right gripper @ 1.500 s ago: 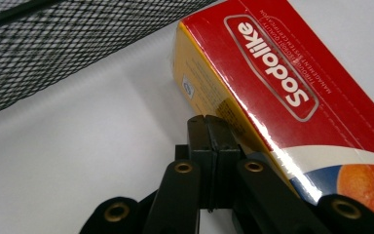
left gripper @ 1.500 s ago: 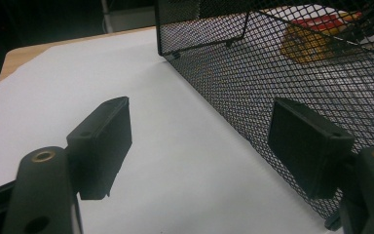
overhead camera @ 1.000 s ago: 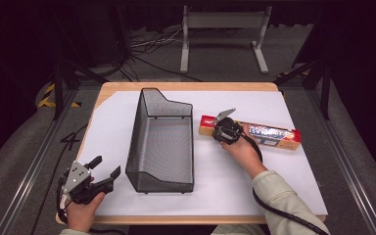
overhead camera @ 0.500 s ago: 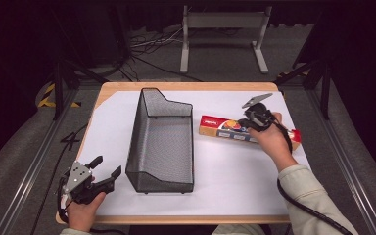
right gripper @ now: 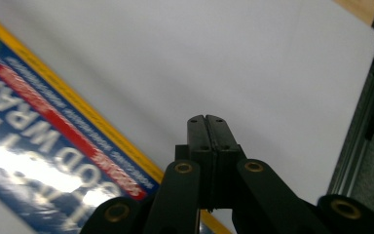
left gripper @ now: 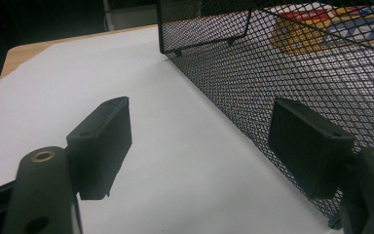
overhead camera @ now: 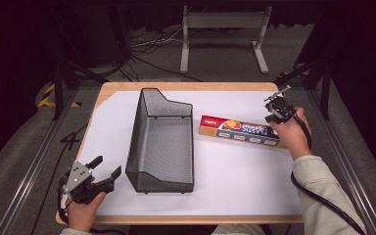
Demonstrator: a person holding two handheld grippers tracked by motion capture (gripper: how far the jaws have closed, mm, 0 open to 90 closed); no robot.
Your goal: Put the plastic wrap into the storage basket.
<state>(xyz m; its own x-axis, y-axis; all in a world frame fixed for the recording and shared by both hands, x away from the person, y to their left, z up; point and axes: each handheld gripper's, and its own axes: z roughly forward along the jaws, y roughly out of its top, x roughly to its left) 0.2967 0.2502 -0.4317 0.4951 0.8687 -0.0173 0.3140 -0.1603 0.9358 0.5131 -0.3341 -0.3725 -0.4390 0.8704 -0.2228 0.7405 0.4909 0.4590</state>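
Table: wooden tabletop (overhead camera: 111,91) covered by a white sheet (overhead camera: 235,166).
Basket: black wire-mesh basket (overhead camera: 162,142), left of centre, running front to back.
Box: long blue-and-orange plastic wrap box (overhead camera: 240,130), flat, right of the basket.
Right gripper: black (overhead camera: 273,102), over the box's right end, near the right edge.
Left gripper: black, grey-plated (overhead camera: 104,169), jaws apart, front-left corner.

A light wooden table (overhead camera: 112,88) is covered by a white paper sheet (overhead camera: 235,171). On the sheet, a black wire-mesh basket (overhead camera: 161,142) is set left of centre, with a long blue-and-yellow plastic-wrap box (overhead camera: 237,130) just beside it.
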